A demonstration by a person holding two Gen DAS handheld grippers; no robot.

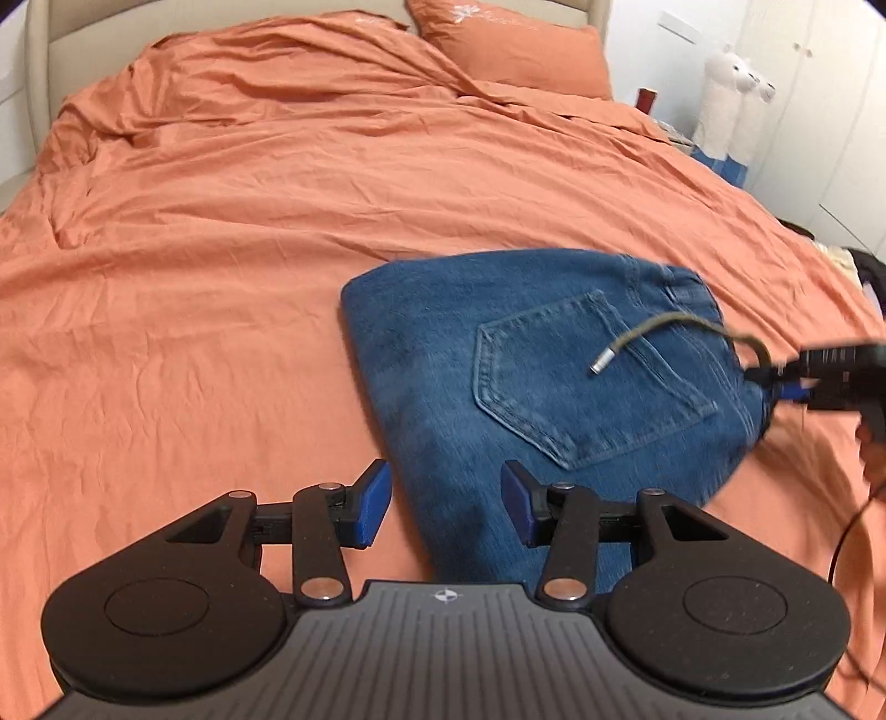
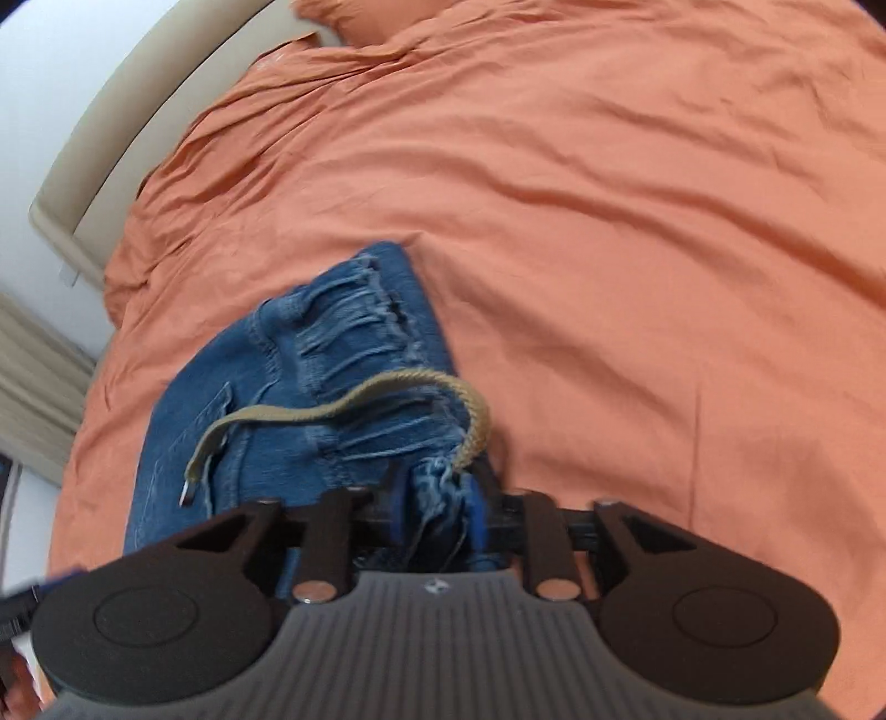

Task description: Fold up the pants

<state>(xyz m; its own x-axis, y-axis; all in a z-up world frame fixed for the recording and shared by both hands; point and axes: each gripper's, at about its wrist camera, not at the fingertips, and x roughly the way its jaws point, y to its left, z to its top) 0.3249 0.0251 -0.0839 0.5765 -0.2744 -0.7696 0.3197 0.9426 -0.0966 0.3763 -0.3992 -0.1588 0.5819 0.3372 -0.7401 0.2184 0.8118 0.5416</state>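
The right tool (image 2: 437,512) is pinched on a bunched corner of the jeans' (image 2: 288,399) gathered waistband, denim squeezed between its blue pads (image 2: 477,512). The tan drawstring (image 2: 387,387) comes out of the waistband right at that grip, arches up over the elastic band and trails back across the denim, ending in a small metal tip (image 1: 601,363) that lies on the back pocket (image 1: 581,382). Seen from the left wrist, this right tool (image 1: 797,382) reaches in from the right-hand edge of the bed, blurred, with part of a hand (image 1: 872,443) behind it and a thin dark cable hanging below.

The left tool (image 1: 446,501) stands at a middling width with nothing between its pads (image 1: 376,498); it hangs over the near end of the jeans, one finger above bare sheet, the other above denim. Whether it touches the cloth cannot be told.

The jeans lie folded into a compact block, pocket side up, on the orange sheet (image 1: 221,277) near the foot of the bed and toward its right-hand side. The sheet is rumpled, more so toward the head end, where an orange pillow (image 1: 515,50) rests against the beige headboard (image 2: 105,183). Beyond the bed's far right corner stands a white plush toy (image 1: 731,99) by white cupboard doors.
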